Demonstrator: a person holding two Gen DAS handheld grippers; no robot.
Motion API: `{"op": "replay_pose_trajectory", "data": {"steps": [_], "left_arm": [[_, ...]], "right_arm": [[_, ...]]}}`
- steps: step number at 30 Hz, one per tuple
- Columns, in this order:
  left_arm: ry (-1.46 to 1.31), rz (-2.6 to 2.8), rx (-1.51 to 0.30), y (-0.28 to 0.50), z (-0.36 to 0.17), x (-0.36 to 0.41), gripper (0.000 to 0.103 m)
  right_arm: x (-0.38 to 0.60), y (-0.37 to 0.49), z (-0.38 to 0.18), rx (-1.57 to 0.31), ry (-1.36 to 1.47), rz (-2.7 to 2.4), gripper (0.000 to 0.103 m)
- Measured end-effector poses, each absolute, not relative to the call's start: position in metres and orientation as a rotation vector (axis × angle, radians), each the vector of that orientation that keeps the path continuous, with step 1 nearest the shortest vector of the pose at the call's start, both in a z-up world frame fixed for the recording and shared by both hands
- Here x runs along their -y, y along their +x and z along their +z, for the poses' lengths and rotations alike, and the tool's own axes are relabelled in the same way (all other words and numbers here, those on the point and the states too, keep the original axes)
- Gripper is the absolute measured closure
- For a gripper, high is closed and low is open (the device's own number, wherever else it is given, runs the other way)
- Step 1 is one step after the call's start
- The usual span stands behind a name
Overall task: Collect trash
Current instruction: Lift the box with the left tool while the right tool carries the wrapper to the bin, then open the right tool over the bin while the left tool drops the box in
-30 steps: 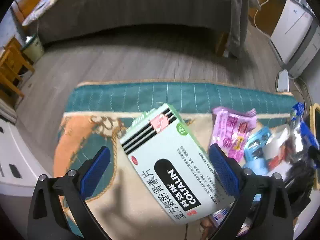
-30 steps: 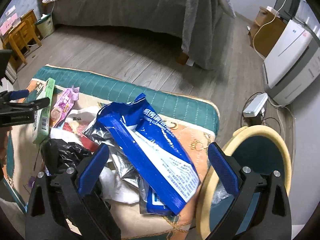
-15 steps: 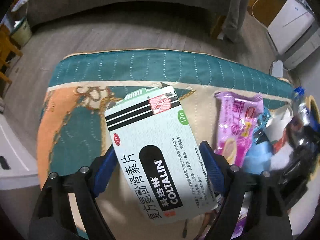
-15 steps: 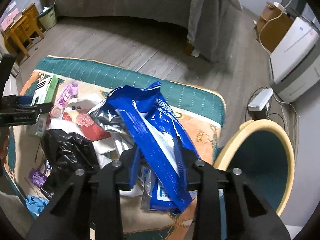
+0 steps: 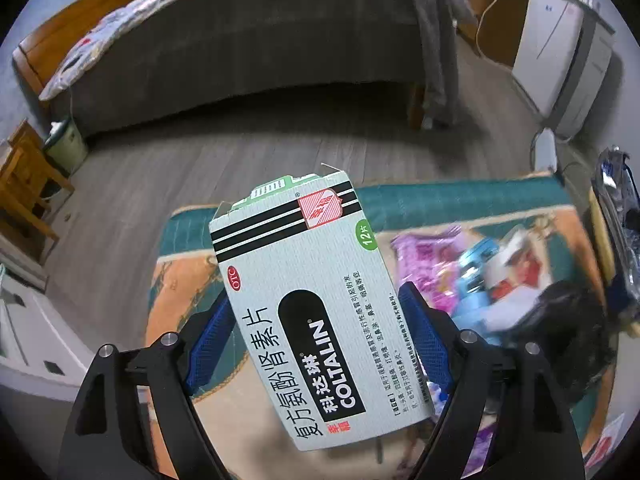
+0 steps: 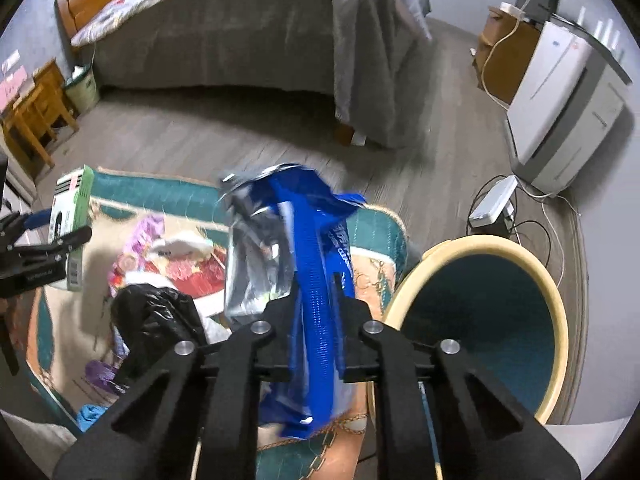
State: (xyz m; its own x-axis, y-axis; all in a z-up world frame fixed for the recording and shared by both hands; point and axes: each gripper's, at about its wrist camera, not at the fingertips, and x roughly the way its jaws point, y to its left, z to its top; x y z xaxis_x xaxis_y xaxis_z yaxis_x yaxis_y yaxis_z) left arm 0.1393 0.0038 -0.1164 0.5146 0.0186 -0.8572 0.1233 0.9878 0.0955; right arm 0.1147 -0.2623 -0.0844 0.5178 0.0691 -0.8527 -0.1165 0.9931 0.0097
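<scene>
My left gripper (image 5: 316, 340) is shut on a pale green Coltalin medicine box (image 5: 312, 300) and holds it lifted above the patterned cloth (image 5: 180, 280). The box also shows at the left in the right wrist view (image 6: 72, 220). My right gripper (image 6: 316, 300) is shut on a blue and silver foil wrapper (image 6: 312, 248), lifted off the cloth. A teal bin with a cream rim (image 6: 480, 312) stands just right of it. A purple wrapper (image 5: 432, 264), a black bag (image 6: 156, 320) and other scraps lie on the cloth.
A grey bed (image 6: 240, 32) stands behind across the wooden floor. A white appliance (image 6: 560, 104) and a power strip (image 6: 492, 204) are at the right. Wooden furniture (image 6: 32, 120) and a small bin (image 6: 82, 88) are at the left.
My left gripper closed on the medicine box and lifted it off the cloth. My right gripper closed on the blue wrapper and raised it upright beside the bin.
</scene>
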Motion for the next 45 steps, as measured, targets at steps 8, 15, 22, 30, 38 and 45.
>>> {"op": "replay_pose_trajectory", "data": {"steps": [8, 15, 22, 30, 38, 45], "left_arm": [[0.191, -0.115, -0.917, 0.119, -0.076, 0.019, 0.022], [0.194, -0.191, -0.866, 0.107, -0.059, 0.046, 0.022], [0.235, -0.245, -0.832, 0.095, -0.051, 0.071, 0.022], [0.267, -0.28, -0.808, 0.085, -0.044, 0.088, 0.022], [0.317, -0.335, -0.787, 0.072, -0.044, 0.115, 0.022], [0.36, -0.396, -0.788, 0.064, -0.048, 0.147, 0.022]], "right_arm": [[0.283, 0.099, -0.059, -0.955, -0.008, 0.084, 0.093], [0.299, 0.09, -0.047, -0.927, -0.004, 0.044, 0.093], [0.317, 0.08, -0.038, -0.905, 0.022, 0.012, 0.093], [0.34, 0.071, -0.03, -0.885, 0.039, -0.035, 0.093], [0.39, 0.068, -0.041, -0.909, 0.112, -0.149, 0.093], [0.427, 0.064, -0.06, -0.942, 0.182, -0.238, 0.093]]}}
